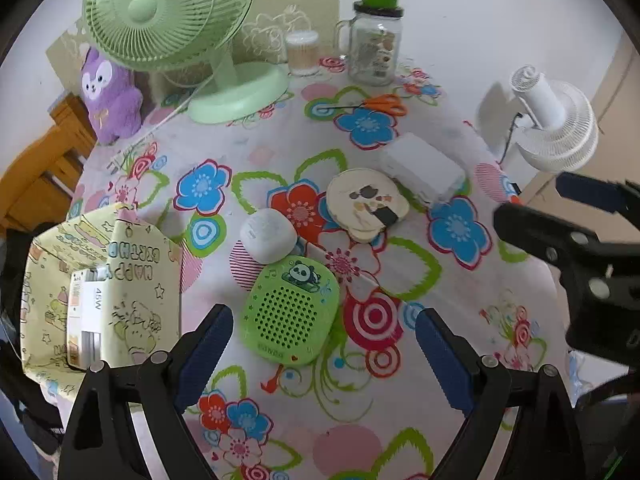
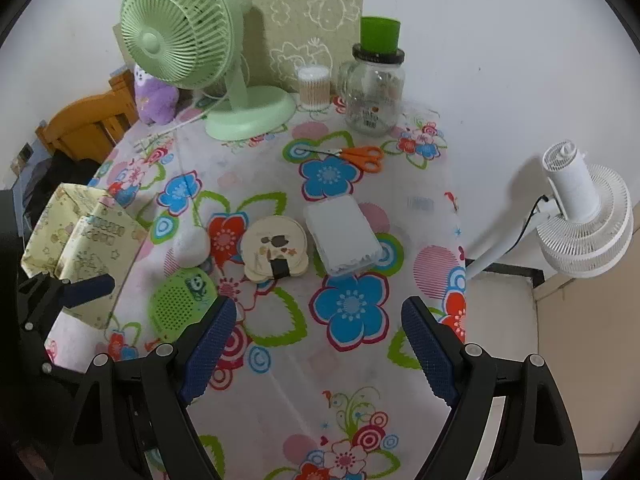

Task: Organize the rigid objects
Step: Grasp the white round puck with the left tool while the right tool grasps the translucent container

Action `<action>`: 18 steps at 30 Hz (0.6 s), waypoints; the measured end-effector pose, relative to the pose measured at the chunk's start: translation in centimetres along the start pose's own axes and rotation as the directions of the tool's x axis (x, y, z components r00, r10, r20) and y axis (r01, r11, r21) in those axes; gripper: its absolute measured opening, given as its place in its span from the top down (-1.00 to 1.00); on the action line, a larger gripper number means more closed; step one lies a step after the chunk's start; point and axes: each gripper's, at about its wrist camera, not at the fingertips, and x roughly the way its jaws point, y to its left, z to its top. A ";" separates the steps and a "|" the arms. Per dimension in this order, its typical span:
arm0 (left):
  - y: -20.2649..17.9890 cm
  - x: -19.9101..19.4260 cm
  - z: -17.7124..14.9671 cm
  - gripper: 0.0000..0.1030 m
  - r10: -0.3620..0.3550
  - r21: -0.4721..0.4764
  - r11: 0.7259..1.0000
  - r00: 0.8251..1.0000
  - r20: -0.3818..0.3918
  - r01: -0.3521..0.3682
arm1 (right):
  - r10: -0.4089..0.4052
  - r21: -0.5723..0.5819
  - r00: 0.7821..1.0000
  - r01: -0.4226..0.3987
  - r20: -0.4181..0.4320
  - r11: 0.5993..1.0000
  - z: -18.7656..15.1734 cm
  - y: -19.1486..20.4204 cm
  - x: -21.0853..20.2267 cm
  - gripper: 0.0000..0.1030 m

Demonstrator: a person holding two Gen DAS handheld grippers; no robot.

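Observation:
A green panda speaker (image 1: 291, 312) lies on the flowered tablecloth just ahead of my open, empty left gripper (image 1: 324, 356). Behind it sit a white rounded case (image 1: 267, 235), a cream bear-shaped pad (image 1: 366, 202) and a white box (image 1: 422, 168). A yellow patterned bag (image 1: 100, 280) at the left holds a white 45W box (image 1: 85, 320). My right gripper (image 2: 318, 344) is open and empty above the cloth, short of the bear pad (image 2: 275, 248) and white box (image 2: 340, 234). The speaker (image 2: 180, 300) and bag (image 2: 86, 240) lie to its left.
At the back stand a green desk fan (image 1: 168, 20), a purple plush (image 1: 110, 96), a cotton-swab tub (image 1: 302, 52) and a glass jar with a green cup on top (image 1: 376, 40). Orange scissors (image 1: 376, 105) lie near them. A white floor fan (image 2: 580, 216) stands off the right edge.

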 end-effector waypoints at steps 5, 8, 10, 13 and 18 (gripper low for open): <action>0.6 1.8 0.9 -0.82 0.003 -0.016 1.000 1.000 -0.013 -0.003 | 0.008 0.004 1.000 -0.008 -0.017 1.000 0.1 -0.4 1.9 -0.69; 1.0 2.8 1.3 -0.79 0.009 -0.031 0.999 1.000 -0.028 -0.010 | 0.013 0.000 1.000 -0.013 -0.028 1.000 0.3 -0.6 3.2 -0.69; 1.4 3.4 1.5 -0.78 0.005 -0.047 0.999 0.999 -0.037 -0.007 | 0.012 -0.007 0.999 -0.012 -0.033 1.000 0.5 -0.6 4.0 -0.69; 1.8 4.2 1.9 -0.78 0.001 -0.063 0.998 0.999 -0.042 -0.004 | 0.010 -0.025 0.999 -0.010 -0.037 1.000 0.9 -0.7 4.9 -0.69; 2.4 5.4 2.6 -0.76 0.005 -0.090 0.996 0.999 -0.054 -0.009 | 0.011 -0.048 0.998 -0.013 -0.055 0.999 1.4 -0.6 6.5 -0.69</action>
